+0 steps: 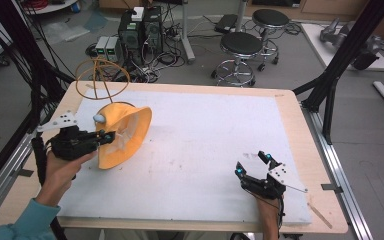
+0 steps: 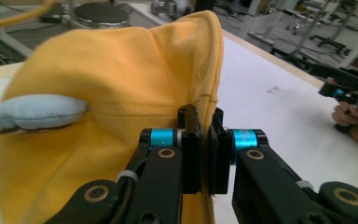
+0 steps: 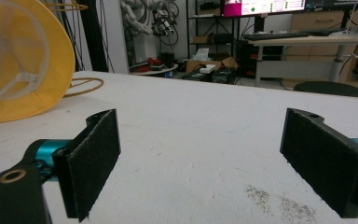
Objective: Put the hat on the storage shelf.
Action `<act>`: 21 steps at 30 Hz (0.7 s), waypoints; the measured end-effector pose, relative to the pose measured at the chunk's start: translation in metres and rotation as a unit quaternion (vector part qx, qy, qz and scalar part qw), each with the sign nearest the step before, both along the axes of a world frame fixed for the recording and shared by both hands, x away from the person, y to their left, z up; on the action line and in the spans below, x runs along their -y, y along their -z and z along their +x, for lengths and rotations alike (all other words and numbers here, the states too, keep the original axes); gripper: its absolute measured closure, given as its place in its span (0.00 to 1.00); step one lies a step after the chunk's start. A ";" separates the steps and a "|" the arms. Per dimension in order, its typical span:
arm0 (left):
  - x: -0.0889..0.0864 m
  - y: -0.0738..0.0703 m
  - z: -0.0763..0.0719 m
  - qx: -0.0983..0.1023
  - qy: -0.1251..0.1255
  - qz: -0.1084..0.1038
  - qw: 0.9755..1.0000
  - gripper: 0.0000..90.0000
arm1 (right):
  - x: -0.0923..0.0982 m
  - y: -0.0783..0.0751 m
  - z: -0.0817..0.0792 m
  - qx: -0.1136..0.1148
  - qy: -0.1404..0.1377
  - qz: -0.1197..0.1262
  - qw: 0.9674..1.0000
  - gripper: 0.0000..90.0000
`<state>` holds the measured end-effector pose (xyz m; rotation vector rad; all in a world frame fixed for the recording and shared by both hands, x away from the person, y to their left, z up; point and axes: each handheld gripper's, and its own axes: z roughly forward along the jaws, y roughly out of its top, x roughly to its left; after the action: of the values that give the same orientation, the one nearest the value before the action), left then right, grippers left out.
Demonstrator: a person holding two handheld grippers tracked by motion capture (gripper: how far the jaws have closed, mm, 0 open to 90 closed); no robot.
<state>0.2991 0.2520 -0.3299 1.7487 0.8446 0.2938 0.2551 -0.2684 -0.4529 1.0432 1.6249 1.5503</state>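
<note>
A yellow fabric hat (image 1: 130, 125) stands tipped on its side at the left of the white mat (image 1: 205, 135), its pale lined opening facing right. My left gripper (image 1: 109, 136) is shut on the hat's brim edge. In the left gripper view the brim (image 2: 121, 70) is pinched between the two black jaws of my left gripper (image 2: 204, 119). A small light-blue padded piece (image 2: 32, 112) sticks out of the hat's side (image 1: 99, 118). My right gripper (image 1: 252, 164) rests open near the front right of the mat. Nothing lies between its pads (image 3: 93, 158), and the hat (image 3: 23, 60) sits far off at the left.
A thin yellow-brown wire hoop (image 1: 100, 75) rises behind the hat at the table's back left. Beyond the table stand two black stools (image 1: 241, 47) and computer boxes (image 1: 140, 30) with cables. Black frame posts (image 1: 345, 55) flank the right side.
</note>
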 end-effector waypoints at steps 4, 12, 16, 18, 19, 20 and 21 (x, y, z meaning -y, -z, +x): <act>0.015 0.005 -0.001 -0.007 0.020 -0.010 1.000 0.95 | 0.000 0.000 0.000 -0.001 0.001 0.001 1.000 0.12; 0.053 0.014 -0.004 -0.017 0.068 -0.011 0.997 0.91 | 0.001 0.000 0.000 0.000 0.000 0.002 1.000 0.12; 0.067 0.018 -0.005 -0.022 0.085 -0.012 0.996 0.84 | 0.001 0.000 0.000 0.001 0.001 0.003 1.000 0.12; 0.073 0.020 -0.006 -0.026 0.092 -0.016 0.995 0.78 | 0.001 0.000 0.001 0.000 0.001 0.004 1.000 0.12; 0.075 0.020 -0.007 -0.029 0.094 -0.019 0.995 0.74 | 0.001 0.000 0.000 -0.001 0.001 0.005 1.000 0.12; 0.077 0.021 -0.007 -0.029 0.096 -0.017 0.995 0.69 | 0.001 0.000 0.000 -0.002 0.001 0.005 1.000 0.12; 0.079 0.021 -0.008 -0.031 0.098 -0.020 0.994 0.64 | 0.001 0.000 0.000 -0.001 0.001 0.005 1.000 0.12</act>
<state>0.2910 0.1729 -0.3508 1.7959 0.7114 0.0915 0.2553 -0.2695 -0.4530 1.0513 1.6186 1.5591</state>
